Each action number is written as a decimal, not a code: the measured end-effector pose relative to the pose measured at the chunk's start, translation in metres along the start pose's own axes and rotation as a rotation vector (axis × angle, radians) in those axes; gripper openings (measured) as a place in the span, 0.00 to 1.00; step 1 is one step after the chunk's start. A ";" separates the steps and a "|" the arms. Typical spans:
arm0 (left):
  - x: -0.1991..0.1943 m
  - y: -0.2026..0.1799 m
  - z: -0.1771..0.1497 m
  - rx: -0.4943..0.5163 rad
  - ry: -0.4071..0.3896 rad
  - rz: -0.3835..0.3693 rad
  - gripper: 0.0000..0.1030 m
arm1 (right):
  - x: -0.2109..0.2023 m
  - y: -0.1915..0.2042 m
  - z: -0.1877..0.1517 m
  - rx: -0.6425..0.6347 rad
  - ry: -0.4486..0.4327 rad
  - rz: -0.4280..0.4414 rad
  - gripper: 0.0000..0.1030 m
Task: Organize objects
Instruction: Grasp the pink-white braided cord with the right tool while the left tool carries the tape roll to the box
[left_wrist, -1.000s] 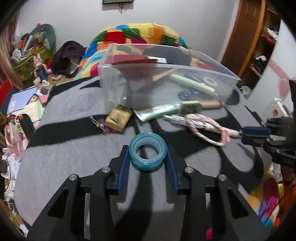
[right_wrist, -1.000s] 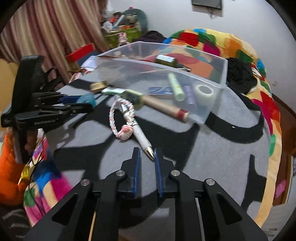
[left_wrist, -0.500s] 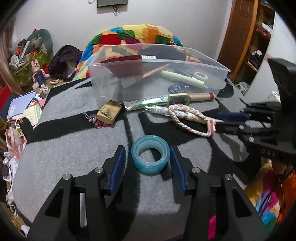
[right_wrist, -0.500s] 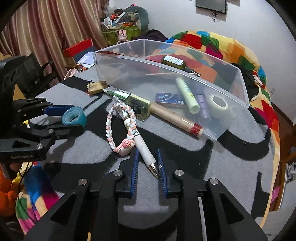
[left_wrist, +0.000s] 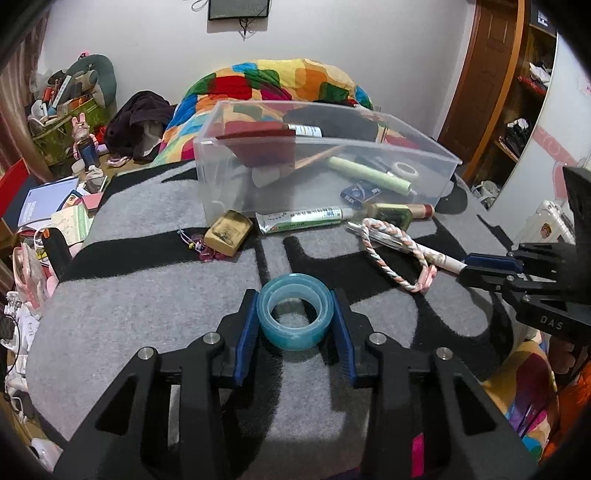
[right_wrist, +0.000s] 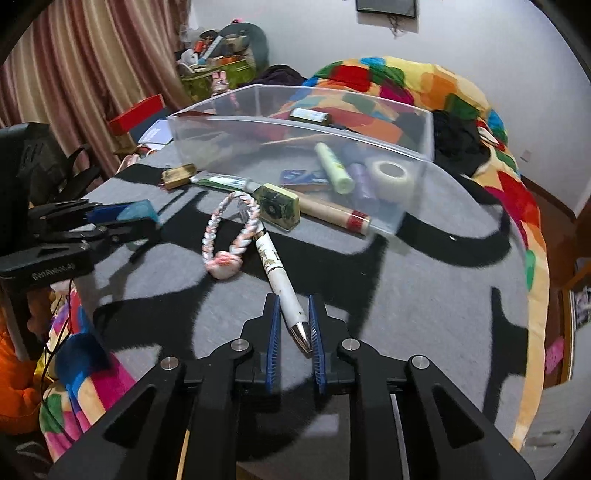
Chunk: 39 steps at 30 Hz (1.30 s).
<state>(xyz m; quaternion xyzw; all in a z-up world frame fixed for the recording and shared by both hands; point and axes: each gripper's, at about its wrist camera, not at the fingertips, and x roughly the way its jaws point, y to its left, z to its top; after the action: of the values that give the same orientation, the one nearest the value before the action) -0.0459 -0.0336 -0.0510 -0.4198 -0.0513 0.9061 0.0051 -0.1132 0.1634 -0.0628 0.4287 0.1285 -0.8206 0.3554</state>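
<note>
Nearest, the left gripper (left_wrist: 295, 317) clasped the blue tape roll (left_wrist: 294, 316) on both sides, the roll lying flat on the grey surface (left_wrist: 147, 317); the right gripper (right_wrist: 293, 332) stood narrow around the tip of the white pen (right_wrist: 284, 291), its pads close beside it, contact unclear; further off, a braided loop (right_wrist: 229, 236) lay over the pen; beyond stood the clear bin (left_wrist: 325, 166), a white tape roll (right_wrist: 393, 177) inside it.

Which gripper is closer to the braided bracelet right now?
Right. The right gripper straddles the pen that the braided bracelet loops over; the left gripper sits farther off, around the blue tape roll.
</note>
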 end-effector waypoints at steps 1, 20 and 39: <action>-0.002 0.000 0.000 -0.003 -0.006 0.000 0.37 | -0.002 -0.002 -0.002 0.006 0.002 -0.005 0.14; -0.022 0.000 0.012 -0.016 -0.067 -0.015 0.37 | 0.025 0.039 0.030 0.022 0.025 0.097 0.27; -0.031 -0.002 0.055 -0.024 -0.167 -0.010 0.37 | -0.018 0.036 0.056 0.061 -0.182 0.080 0.18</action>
<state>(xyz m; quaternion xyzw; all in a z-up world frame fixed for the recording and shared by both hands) -0.0677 -0.0383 0.0086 -0.3424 -0.0645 0.9373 0.0000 -0.1158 0.1174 -0.0112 0.3678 0.0532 -0.8448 0.3849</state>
